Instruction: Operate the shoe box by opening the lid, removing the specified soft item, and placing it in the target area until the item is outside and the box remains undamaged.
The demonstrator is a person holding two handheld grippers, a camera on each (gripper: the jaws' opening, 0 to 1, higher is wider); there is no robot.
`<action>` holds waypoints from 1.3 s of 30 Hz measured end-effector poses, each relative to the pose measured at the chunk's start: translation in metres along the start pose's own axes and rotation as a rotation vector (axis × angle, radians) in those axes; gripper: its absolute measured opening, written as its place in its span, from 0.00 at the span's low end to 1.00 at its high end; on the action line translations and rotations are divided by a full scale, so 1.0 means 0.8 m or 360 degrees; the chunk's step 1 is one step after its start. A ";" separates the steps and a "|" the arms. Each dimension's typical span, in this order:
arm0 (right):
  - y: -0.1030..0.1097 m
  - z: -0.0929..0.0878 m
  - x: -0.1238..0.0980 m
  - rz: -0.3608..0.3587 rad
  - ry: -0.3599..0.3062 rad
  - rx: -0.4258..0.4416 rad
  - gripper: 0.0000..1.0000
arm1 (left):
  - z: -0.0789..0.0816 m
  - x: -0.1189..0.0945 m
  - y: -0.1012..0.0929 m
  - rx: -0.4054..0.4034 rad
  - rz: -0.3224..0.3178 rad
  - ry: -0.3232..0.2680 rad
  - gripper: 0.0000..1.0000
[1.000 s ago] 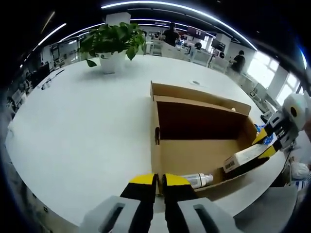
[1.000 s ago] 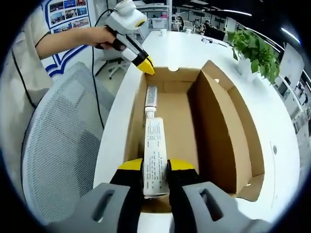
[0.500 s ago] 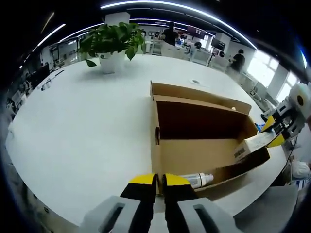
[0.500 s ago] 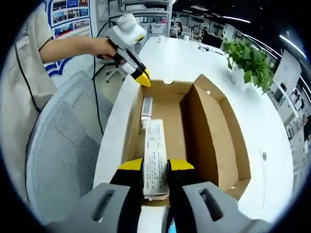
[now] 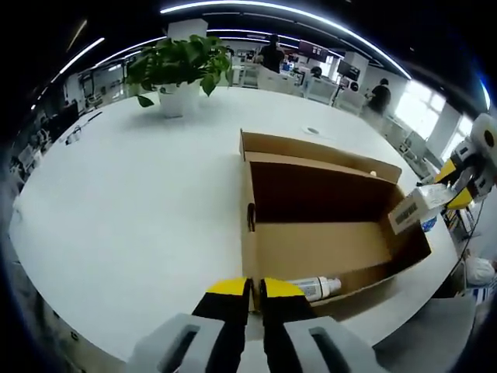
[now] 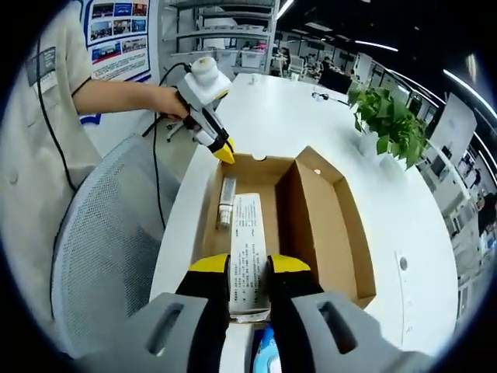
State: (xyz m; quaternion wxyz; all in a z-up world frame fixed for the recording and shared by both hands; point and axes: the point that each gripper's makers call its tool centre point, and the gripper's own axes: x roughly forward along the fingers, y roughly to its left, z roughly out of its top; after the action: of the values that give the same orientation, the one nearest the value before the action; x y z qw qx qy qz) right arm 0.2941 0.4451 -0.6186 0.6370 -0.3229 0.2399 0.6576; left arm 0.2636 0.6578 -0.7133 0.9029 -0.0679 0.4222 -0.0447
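The right gripper [image 6: 248, 268] has its jaws clamped on the long white carton [image 6: 248, 247] and has carried it up out of the open shoe box [image 6: 311, 225]; a second ago its far end was still down inside. It now hangs above the box's near end. The left gripper [image 5: 248, 289], jaws closed on the box's end wall, steadies it. A white tube [image 5: 314, 288] remains inside. Setting down comes next.

white table [image 5: 132, 202] | open shoe box [image 5: 311, 252] | potted plant [image 5: 180, 74]
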 end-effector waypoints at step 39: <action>-0.083 -0.080 -0.141 -0.0246 0.0065 0.0090 0.16 | -0.001 0.001 -0.001 0.0013 -0.0003 0.0040 0.05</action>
State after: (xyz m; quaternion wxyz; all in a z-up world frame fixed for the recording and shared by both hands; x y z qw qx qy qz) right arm 0.3651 0.3263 -0.5735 0.6897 -0.3357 0.2457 0.5927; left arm 0.2635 0.6570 -0.7142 0.8977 -0.0640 0.4334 -0.0482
